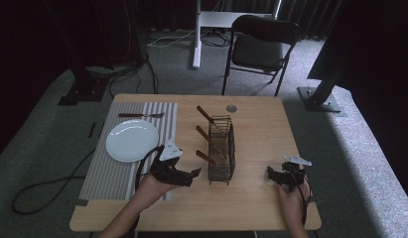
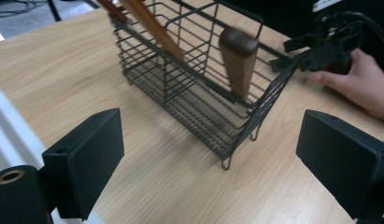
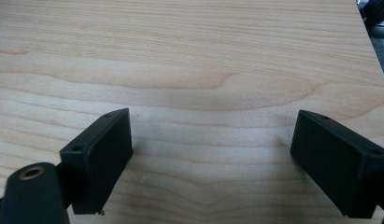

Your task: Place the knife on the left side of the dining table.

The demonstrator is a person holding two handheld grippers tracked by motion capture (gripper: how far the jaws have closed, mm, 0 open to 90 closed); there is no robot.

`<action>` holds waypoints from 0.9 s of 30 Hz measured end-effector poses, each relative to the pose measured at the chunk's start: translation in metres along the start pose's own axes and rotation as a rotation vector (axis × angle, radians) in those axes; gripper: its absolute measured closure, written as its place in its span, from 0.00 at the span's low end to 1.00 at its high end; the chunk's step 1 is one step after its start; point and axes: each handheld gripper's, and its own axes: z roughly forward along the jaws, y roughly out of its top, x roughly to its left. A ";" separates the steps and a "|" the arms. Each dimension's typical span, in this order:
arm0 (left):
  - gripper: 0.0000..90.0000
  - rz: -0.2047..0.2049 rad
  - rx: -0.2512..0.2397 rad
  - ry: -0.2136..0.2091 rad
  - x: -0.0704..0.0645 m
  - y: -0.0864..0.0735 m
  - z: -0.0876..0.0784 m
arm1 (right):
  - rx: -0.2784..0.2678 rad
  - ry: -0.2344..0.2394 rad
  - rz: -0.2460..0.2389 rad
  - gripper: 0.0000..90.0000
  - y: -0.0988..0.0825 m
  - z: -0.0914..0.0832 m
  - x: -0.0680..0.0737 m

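On the light wooden tabletop [image 1: 251, 198] stands a black wire cutlery basket [image 1: 222, 148], near the middle and running front to back, with three brown wooden-handled utensils [image 1: 205, 114] leaning out of it toward the left. The left gripper [image 1: 191, 177], held in the person's left hand [image 1: 153, 187], hovers just beside the basket's near left corner, its jaws spread wide and holding nothing. In the left gripper view the basket [image 2: 199, 88] sits ahead between the two open black jaws, apart from both, and one dark brown wooden handle [image 2: 238, 58] stands upright in its near compartment while two lighter handles [image 2: 150, 23] slant across the far end. Beyond the basket in that view the right gripper [image 2: 316, 49] and the hand [image 2: 362, 81] that holds it rest on the tabletop. In the high view the right gripper [image 1: 272, 174] lies low over the tabletop to the right of the basket, well apart from it, and the right gripper view shows its jaws wide apart over bare wood grain [image 3: 213, 84], gripping nothing. To the left lies a grey striped placemat [image 1: 119, 173] carrying a round white plate [image 1: 131, 140], with a wooden-handled fork [image 1: 140, 115] beyond the plate. A small round grey disc [image 1: 232, 107] sits near the tabletop's far edge, and a black folding chair [image 1: 261, 47] stands behind.
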 end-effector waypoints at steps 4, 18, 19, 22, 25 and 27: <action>0.15 -0.024 -0.011 -0.001 0.001 0.007 0.007 | 0.000 0.000 0.000 0.14 0.000 0.000 0.000; 0.47 -0.057 -0.026 -0.064 0.001 0.023 0.021 | 0.000 0.000 0.000 0.14 0.000 0.000 0.000; 0.50 -0.065 -0.030 -0.071 0.001 0.023 0.021 | 0.000 0.000 0.000 0.14 0.000 0.000 0.000; 0.59 -0.063 -0.034 -0.073 0.000 0.024 0.021 | 0.000 0.000 0.001 0.14 0.000 0.000 0.000; 0.66 -0.069 -0.033 -0.074 -0.001 0.024 0.022 | 0.000 0.000 0.000 0.14 0.000 0.000 0.000; 0.71 -0.065 -0.032 -0.073 -0.002 0.024 0.023 | 0.000 0.000 0.001 0.14 0.000 0.000 0.000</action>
